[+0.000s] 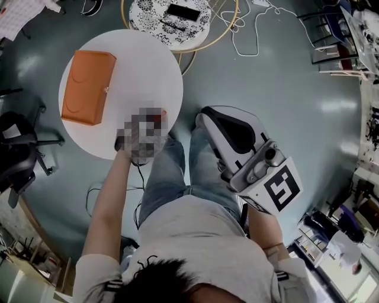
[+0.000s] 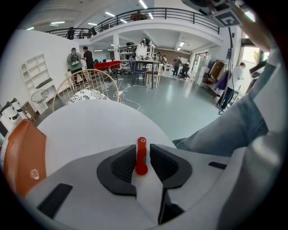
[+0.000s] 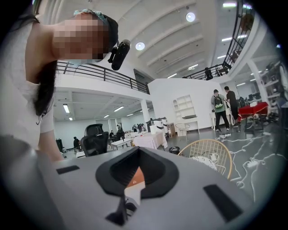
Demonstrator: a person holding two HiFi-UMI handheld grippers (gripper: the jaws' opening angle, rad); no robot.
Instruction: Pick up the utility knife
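Note:
The utility knife point(image 2: 141, 155) is slim and red, and it stands between the dark pads point(image 2: 120, 165) of my left gripper point(image 2: 142, 157), which is shut on it. In the head view only the knife's red tip point(image 1: 163, 112) shows at the near right edge of the round white table point(image 1: 142, 65), and a mosaic patch covers most of the left gripper point(image 1: 142, 135). My right gripper point(image 1: 204, 118) is held above the person's lap, off the table, shut with nothing in it. Its own view has the right gripper point(image 3: 134, 179) tilted upward.
An orange box point(image 1: 87, 86) lies on the left half of the table. Beyond the table stands a patterned round stool point(image 1: 155, 23) with a black phone point(image 1: 183, 12) on it. White cables point(image 1: 251, 35) trail over the floor. An office chair point(image 1: 18, 148) is at the left.

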